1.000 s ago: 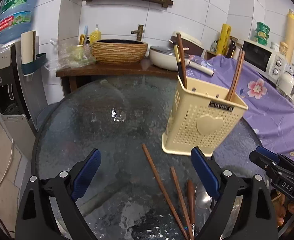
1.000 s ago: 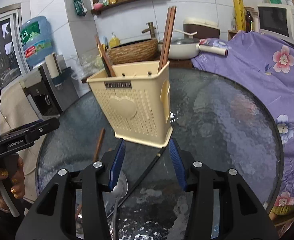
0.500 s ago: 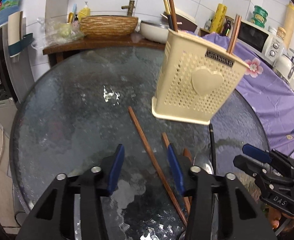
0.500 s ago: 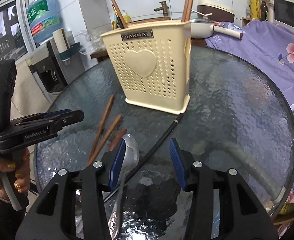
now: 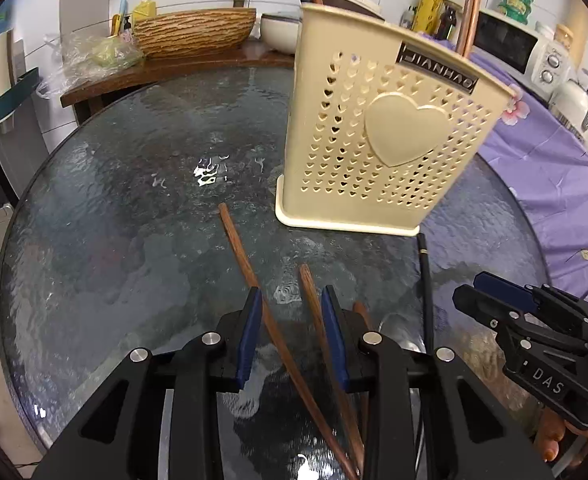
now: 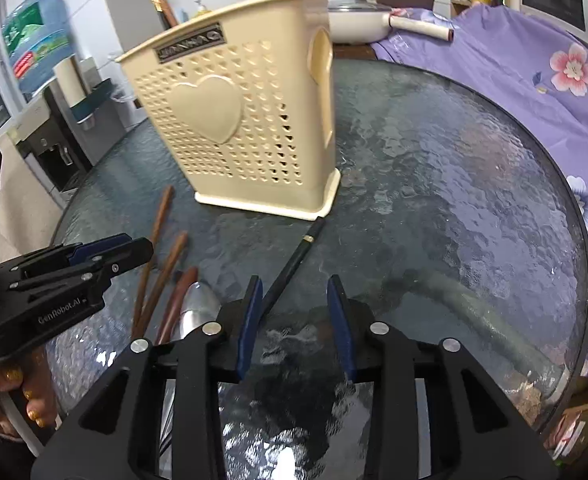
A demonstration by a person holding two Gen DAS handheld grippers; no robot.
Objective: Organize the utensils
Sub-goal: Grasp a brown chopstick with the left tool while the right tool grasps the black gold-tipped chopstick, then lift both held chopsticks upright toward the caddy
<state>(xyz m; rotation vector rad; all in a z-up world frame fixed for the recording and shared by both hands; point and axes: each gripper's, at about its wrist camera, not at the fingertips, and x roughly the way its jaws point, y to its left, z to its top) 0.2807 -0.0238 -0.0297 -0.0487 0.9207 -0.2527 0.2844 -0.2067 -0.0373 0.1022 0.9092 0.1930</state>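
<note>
A cream perforated utensil holder (image 5: 382,140) (image 6: 245,128) stands on the round glass table (image 5: 113,200) with several chopsticks upright in it. Two brown chopsticks (image 5: 245,264) (image 6: 153,248) lie in front of it. My left gripper (image 5: 291,320) is low over them and its jaws are closing, with both sticks between the pads but no firm press visible. A black chopstick (image 6: 294,264) runs from the holder's corner to the left pad of my right gripper (image 6: 294,320). Its jaws are also closing, and only bare glass shows between them. A metal spoon (image 6: 197,308) lies beside a third brown stick.
A purple flowered cloth (image 6: 534,72) covers the counter on the right, by a microwave (image 5: 510,44). A wooden basin (image 5: 193,32) sits on a shelf behind the table. A water dispenser (image 6: 33,52) stands at the left. A hand (image 6: 21,404) holds the left gripper.
Both grippers have sunk toward the table and tipped further down. The left jaws went from wide open to narrow around the two brown chopsticks. The right jaws narrowed a little beside the black chopstick.
</note>
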